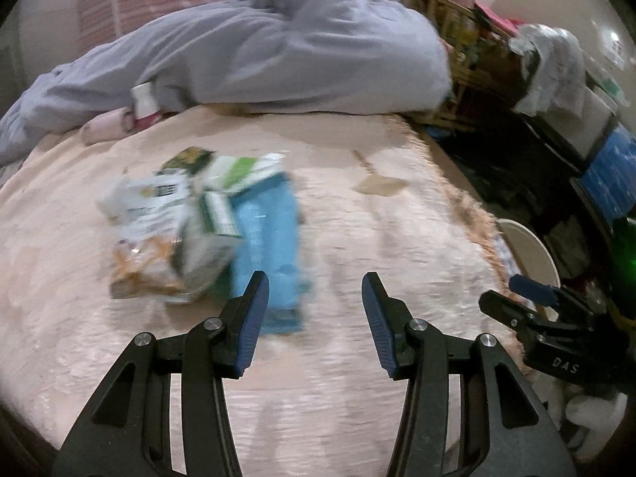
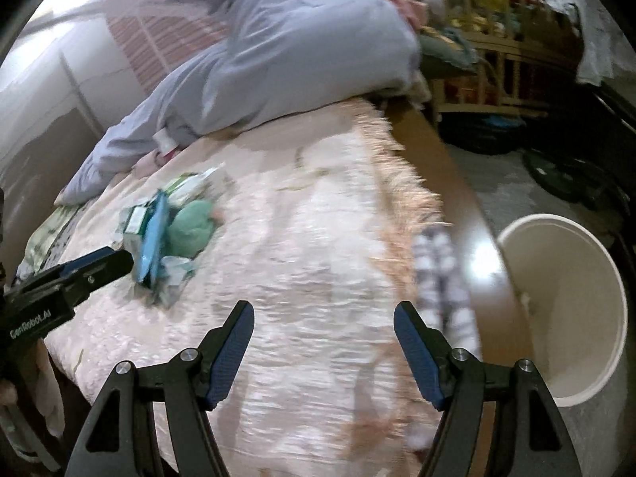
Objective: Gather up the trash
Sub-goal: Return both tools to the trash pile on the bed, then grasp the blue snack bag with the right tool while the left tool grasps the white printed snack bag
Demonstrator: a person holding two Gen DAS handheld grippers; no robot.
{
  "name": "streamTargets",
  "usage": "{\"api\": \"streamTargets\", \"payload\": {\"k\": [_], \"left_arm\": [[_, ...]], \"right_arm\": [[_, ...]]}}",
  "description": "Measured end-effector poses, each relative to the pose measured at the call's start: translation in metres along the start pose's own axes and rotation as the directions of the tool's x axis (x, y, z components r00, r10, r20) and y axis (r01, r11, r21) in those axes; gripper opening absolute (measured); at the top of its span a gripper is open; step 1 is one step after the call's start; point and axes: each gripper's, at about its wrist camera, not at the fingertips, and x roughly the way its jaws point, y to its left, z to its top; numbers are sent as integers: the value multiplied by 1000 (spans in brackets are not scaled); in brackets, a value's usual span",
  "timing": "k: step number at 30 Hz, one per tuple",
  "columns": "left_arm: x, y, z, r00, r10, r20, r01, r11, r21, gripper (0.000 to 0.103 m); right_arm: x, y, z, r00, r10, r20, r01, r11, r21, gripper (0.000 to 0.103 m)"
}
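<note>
A pile of trash lies on the pink bed cover: a blue packet [image 1: 270, 234], a white and green carton [image 1: 216, 218], and an orange and white snack bag [image 1: 143, 238]. In the right wrist view the pile [image 2: 159, 230] also holds a green crumpled wad [image 2: 192, 222]. My left gripper [image 1: 316, 302] is open and empty, just short of the blue packet. My right gripper [image 2: 324, 334] is open and empty over the cover, right of the pile. A white bin [image 2: 564, 310] stands on the floor beside the bed; its rim shows in the left wrist view [image 1: 528, 250].
A grey-blue quilt [image 1: 258, 39] is heaped at the far end of the bed. A small white cup [image 1: 144, 97] lies by it. A brown wooden bed edge [image 2: 457, 183] runs on the right. Wooden shelves with clutter [image 2: 497, 31] stand beyond. A checked cloth [image 2: 441, 270] hangs at the edge.
</note>
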Motion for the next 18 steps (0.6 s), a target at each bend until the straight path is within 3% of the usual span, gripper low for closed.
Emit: {"api": "streamTargets", "payload": {"k": [7, 18], "left_arm": [[-2, 70, 1, 999, 44, -21, -46, 992, -117, 47], [1, 160, 1, 997, 48, -52, -61, 957, -282, 47]], "right_arm": [[19, 43, 4, 998, 48, -37, -50, 996, -74, 70], [55, 122, 26, 985, 156, -78, -167, 971, -170, 72]]}}
